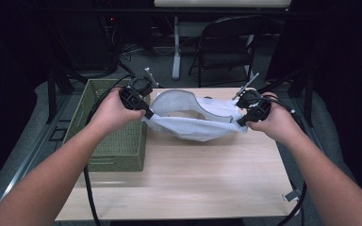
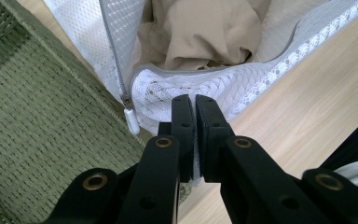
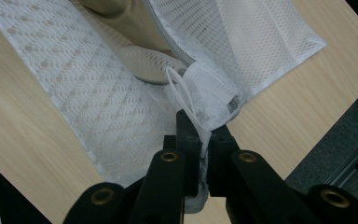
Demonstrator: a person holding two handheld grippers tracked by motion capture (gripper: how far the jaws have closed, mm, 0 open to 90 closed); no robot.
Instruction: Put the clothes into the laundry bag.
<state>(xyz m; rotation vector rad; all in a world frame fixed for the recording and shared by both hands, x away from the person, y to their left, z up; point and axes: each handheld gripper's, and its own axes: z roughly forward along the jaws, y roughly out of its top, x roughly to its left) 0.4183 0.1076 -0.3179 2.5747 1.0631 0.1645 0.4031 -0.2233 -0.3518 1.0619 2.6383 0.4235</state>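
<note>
Both claws are pinching the white mesh laundry bag (image 1: pixel 195 123): my left claw (image 2: pixel 194 103) grips its edge just beside the zipper pull (image 2: pixel 131 118), my right claw (image 3: pixel 204 125) clamps the opposite corner. Beige cloth (image 2: pixel 200 32) sits inside. Bag hangs stretched above the counter (image 1: pixel 184 179), near the green basket (image 1: pixel 118 141).

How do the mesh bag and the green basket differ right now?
The mesh bag is white, soft netting with a grey zip; the basket is olive, stiff weave. The bag hangs stretched between the left gripper and right gripper, both clamped on its edge, while the basket sits untouched at the table's left side. The bag holds beige cloth. Both are open at the top.
</note>
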